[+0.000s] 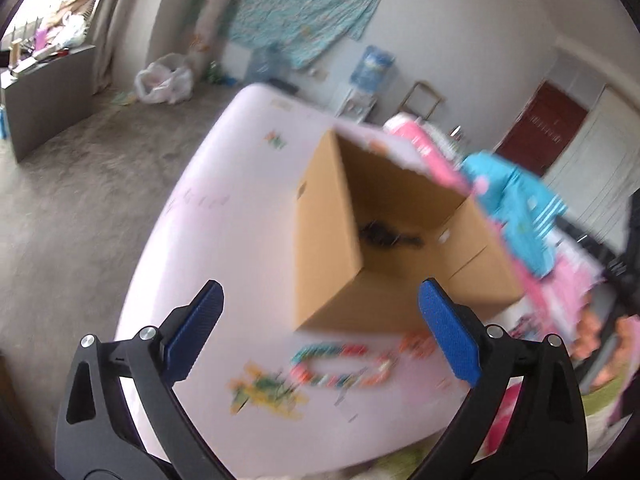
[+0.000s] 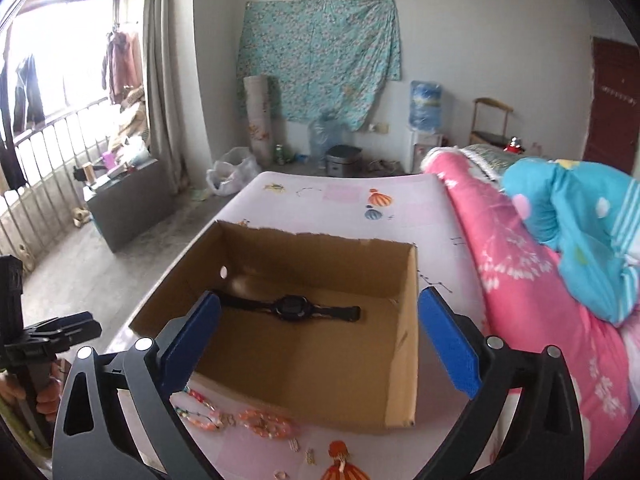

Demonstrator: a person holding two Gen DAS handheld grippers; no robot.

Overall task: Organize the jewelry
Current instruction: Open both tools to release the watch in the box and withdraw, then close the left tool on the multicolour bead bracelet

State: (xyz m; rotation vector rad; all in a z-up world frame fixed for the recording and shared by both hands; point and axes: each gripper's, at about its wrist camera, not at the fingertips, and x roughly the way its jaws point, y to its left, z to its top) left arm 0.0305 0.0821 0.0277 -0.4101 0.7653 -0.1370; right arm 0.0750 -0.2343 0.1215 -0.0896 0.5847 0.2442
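Above cardboard box [image 2: 304, 364], right hand-held gripper [image 2: 319, 338] tilted down, jaws wide.

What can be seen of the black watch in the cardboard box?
The black watch lies flat on the floor of the open cardboard box, straps stretched out to either side of a dark round face. It looks like plastic or rubber. Nothing but the box touches it. In the left wrist view it is only a dark blur.

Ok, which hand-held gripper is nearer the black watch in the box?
Right, probably. The right hand-held gripper hovers at the box, with the watch just beyond; the left hand-held gripper sits further back, over the bead bracelets.
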